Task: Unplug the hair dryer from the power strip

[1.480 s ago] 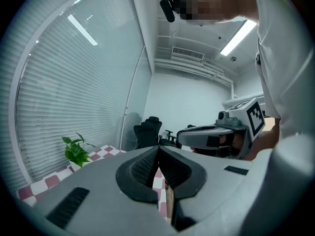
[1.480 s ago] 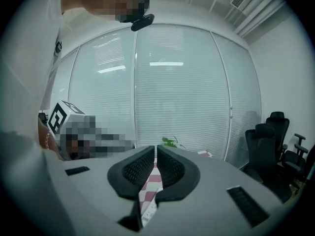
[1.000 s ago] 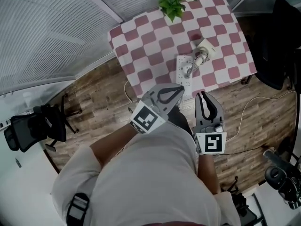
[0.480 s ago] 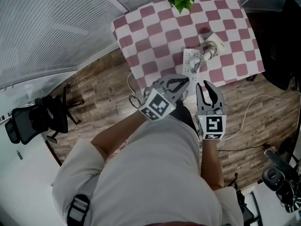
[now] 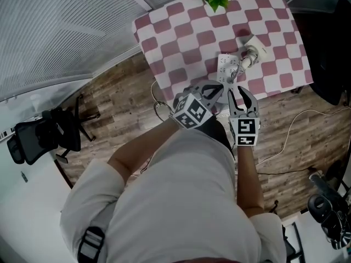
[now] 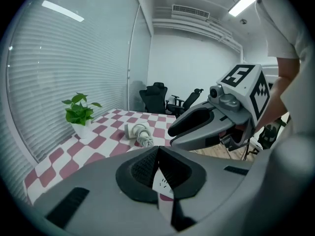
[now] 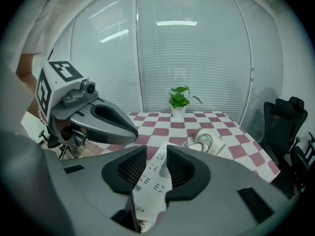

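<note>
The left gripper (image 6: 157, 150) is clenched on nothing. The right gripper (image 7: 156, 154) has just been opening its jaws, with nothing between them yet, and aims at the plug (image 7: 163, 167) in the white power strip (image 7: 147, 186) on the checked table (image 5: 181, 32). The hair dryer (image 7: 209, 142) lies just beyond. The plug is probably rigid and tight in its socket, so its hard body is the place to pinch, while the light strip likely needs pinning down.

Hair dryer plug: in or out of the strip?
In. In the right gripper view the plug stands seated in the power strip, cord running to the hair dryer.

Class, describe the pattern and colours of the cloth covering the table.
Dusty-red and white checks on the tablecloth; clearest in the head view.
</note>
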Available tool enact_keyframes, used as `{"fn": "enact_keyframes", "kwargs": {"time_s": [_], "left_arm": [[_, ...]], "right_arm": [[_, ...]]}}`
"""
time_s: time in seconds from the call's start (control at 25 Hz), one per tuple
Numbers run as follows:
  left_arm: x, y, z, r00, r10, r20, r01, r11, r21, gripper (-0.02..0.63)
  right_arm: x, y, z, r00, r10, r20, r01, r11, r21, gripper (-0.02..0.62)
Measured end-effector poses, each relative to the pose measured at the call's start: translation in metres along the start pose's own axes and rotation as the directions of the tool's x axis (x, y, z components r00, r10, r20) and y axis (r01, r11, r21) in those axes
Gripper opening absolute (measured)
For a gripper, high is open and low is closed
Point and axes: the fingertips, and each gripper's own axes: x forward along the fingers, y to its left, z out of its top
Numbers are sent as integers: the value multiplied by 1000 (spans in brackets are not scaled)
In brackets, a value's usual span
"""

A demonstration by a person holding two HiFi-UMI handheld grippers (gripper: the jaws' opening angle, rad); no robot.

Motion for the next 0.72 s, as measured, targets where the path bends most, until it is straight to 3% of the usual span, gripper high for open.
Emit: {"fn": "enact_keyframes", "kwargs": {"time_s": [0.72], "left_arm": [[64,21,-78,981,-2,-194,7,1000,25,31]], "right_arm": [[73,-13,-65,986,7,-164,-2,1000,27,147]]}}
